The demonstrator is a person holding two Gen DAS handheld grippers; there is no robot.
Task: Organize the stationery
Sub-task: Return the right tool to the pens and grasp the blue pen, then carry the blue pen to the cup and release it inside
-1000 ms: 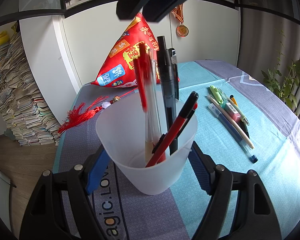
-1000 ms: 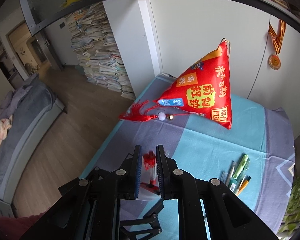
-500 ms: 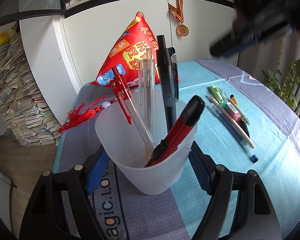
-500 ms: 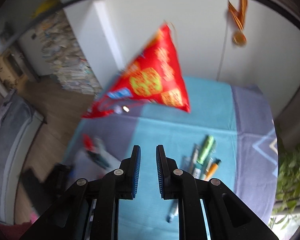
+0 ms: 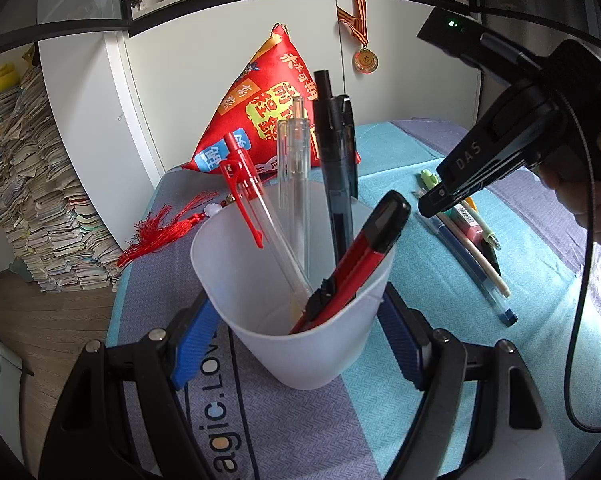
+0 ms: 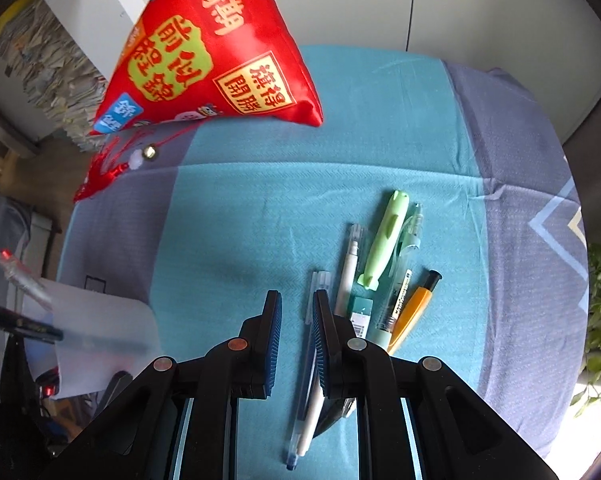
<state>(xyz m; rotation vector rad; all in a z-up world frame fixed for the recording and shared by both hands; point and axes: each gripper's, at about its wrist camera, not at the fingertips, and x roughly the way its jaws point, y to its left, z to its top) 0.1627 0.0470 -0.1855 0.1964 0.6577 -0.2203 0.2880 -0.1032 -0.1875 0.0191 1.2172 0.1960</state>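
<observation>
A cup [image 5: 300,320] stands on the desk [image 5: 540,340] between the left claw's [image 5: 300,344] fingers, with three pens [image 5: 292,184] and a utility knife [image 5: 352,264] leaning upright inside. Behind it, a triangular pillow [image 6: 208,52] sits at the desk's far edge. To the right, loose pens [image 6: 384,264] lie side by side, the right claw [image 6: 296,344] above their near ends.
</observation>
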